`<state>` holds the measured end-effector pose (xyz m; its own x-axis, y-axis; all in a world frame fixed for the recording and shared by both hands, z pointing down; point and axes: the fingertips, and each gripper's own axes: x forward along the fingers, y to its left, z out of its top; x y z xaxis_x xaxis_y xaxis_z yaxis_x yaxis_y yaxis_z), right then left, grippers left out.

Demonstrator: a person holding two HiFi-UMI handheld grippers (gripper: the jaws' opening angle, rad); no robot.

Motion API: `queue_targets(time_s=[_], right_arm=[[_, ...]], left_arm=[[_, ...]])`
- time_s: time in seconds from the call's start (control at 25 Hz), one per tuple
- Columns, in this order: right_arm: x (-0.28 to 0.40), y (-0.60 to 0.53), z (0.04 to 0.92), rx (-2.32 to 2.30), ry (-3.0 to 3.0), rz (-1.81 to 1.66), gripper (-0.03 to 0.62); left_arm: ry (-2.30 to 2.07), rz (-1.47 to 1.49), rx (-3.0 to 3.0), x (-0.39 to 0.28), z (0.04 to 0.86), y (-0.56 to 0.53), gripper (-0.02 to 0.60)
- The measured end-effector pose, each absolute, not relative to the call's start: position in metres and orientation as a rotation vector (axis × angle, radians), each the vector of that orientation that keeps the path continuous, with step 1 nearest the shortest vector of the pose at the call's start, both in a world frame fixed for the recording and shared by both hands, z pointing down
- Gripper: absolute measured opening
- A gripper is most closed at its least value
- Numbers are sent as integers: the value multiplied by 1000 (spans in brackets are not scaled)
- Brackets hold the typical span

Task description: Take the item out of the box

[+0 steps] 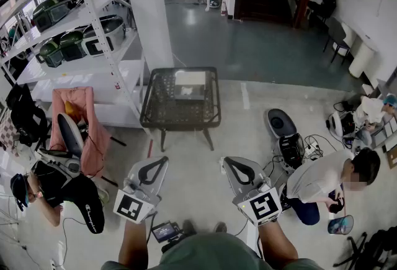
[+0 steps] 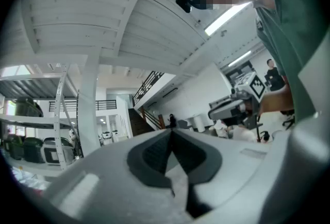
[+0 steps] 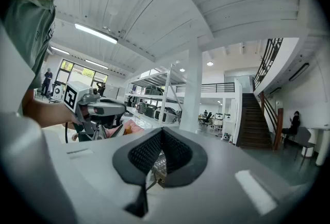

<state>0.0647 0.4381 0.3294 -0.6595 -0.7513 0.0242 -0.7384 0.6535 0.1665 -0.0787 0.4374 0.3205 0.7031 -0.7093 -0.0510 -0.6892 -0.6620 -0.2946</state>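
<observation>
1. Left gripper (image 2: 170, 131): jaws closed tip to tip, dark ribbed pads pressed together, nothing held between them.
2. Right gripper (image 3: 161, 130): also closed and empty, pads meeting at the tip, with only a sliver of mesh showing through the loop behind them.
3. Both held low and near the body, angled forward and slightly toward each other, well apart from any object. Pale grey smooth shells, black-and-white marker cubes at the rear.
4. Straight ahead, bare pale floor (image 1: 186, 169), smooth and speckled, lying open between the grippers and the bench (image 1: 155, 117).
5. Bench: square, black metal mesh top on thin dark legs, near edge facing the grippers.
6. Box (image 1: 190, 84): white, rectangular, resting on the far half of the bench top. Contents not to be made out from here.
7. White shelf rack (image 1: 93, 11) just beside the bench's left edge, loaded with rounded dark pots (image 1: 71, 42). More open floor to the bench's right, then a crouching person (image 1: 322, 182) among cables.
</observation>
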Motion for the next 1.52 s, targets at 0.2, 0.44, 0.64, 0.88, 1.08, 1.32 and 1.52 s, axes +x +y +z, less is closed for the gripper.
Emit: queue_targets(time_s=[0.2,0.44,0.64,0.88,1.08,1.32,1.52], right_arm=[[58,432,333,1259,-2768,-221,6],[47,424,336,1257,-2737,-204,6],[34,415,338,1275,-2745,-184,6],[10,400,342,1285,-2754,-125,6],[-20,388,339,1312,-2736,-135,6],[-53,371,337,1316,-2708,-138,6],[-59,345,339,1288,-2703,-142,7]], left_arm=[[1110,-94,-2625,-88,324,431,2],[1112,-85,-2635,-102,326,422,3],[1106,-88,-2654,-115,330,412,2],[1084,-63,-2659,-141,334,396,2],[1075,-24,-2670,-174,333,381,3],[1092,19,-2674,-213,331,361,2],[1116,16,-2681,-221,337,338,2]])
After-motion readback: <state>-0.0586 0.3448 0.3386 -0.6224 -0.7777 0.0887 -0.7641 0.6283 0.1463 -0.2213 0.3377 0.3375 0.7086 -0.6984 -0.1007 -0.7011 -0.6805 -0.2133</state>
